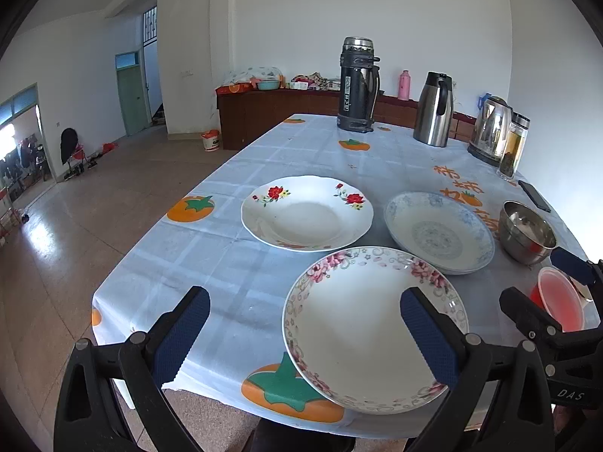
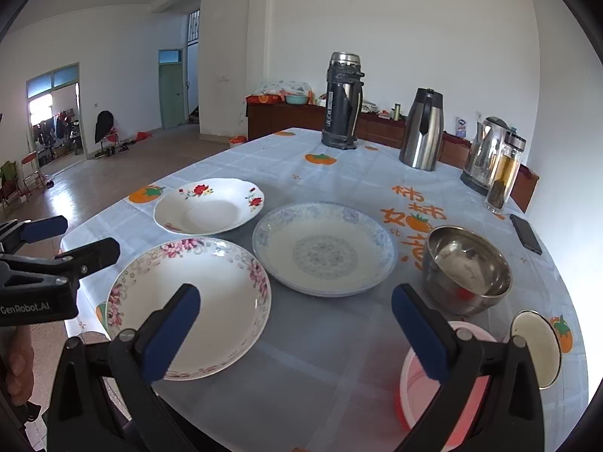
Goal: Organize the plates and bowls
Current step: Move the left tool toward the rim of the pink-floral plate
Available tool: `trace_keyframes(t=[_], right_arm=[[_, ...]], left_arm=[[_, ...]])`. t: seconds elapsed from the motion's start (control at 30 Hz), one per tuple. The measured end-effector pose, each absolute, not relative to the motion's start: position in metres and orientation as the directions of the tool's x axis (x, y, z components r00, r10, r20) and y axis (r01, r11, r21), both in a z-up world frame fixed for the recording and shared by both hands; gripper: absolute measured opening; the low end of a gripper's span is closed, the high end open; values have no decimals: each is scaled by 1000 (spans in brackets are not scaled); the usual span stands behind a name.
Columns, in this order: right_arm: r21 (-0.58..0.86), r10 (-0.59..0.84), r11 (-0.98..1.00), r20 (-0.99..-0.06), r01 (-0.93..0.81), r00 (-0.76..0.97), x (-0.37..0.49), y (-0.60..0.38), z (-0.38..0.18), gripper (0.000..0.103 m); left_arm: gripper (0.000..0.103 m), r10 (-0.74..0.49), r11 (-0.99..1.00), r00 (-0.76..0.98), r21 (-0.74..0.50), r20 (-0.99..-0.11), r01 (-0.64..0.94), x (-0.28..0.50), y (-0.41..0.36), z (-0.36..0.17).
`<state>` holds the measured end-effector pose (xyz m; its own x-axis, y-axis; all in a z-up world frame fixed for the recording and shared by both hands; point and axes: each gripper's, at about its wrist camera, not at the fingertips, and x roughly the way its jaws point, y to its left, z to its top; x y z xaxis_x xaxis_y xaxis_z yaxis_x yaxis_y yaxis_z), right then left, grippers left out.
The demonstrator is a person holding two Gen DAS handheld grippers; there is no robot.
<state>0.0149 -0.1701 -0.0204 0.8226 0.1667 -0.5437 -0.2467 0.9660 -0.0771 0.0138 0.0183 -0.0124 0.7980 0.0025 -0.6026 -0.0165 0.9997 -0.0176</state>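
Note:
Three plates lie on the table: a pink-flowered plate [image 1: 369, 327] [image 2: 192, 301] nearest, a red-rose plate [image 1: 307, 213] [image 2: 209, 205] farther left, and a blue-patterned plate [image 1: 439, 231] [image 2: 324, 248] farther right. A steel bowl [image 1: 527, 231] [image 2: 465, 267] sits right of the blue plate. A pink plastic bowl [image 1: 559, 297] [image 2: 437, 384] and a small white bowl [image 2: 537, 346] sit near the front right. My left gripper [image 1: 303, 329] is open and empty over the pink-flowered plate's left edge. My right gripper [image 2: 296, 329] is open and empty, above the table between the pink-flowered plate and the pink bowl.
At the table's far end stand a dark thermos [image 1: 356, 86] [image 2: 343, 101], a steel carafe [image 1: 433, 111] [image 2: 422, 135], an electric kettle [image 1: 490, 130] [image 2: 486, 158] and a tea bottle [image 1: 514, 147] [image 2: 505, 173]. A black phone [image 1: 535, 196] [image 2: 525, 233] lies at the right edge.

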Motion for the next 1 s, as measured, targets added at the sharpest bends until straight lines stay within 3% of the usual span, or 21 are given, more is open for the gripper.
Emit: trace_keyframes(t=[0.6,1.0], right_arm=[[-106,178,952,-572,-287,801,25,-153,-33,98],[-81,218,941,-596,-328,773,30,-149,-40,83]], left_arm=[[102,32,999,781,-7,-624,-47,22,31,-21],[102,28,1000,782,7,-623,-30,24,30,-25]])
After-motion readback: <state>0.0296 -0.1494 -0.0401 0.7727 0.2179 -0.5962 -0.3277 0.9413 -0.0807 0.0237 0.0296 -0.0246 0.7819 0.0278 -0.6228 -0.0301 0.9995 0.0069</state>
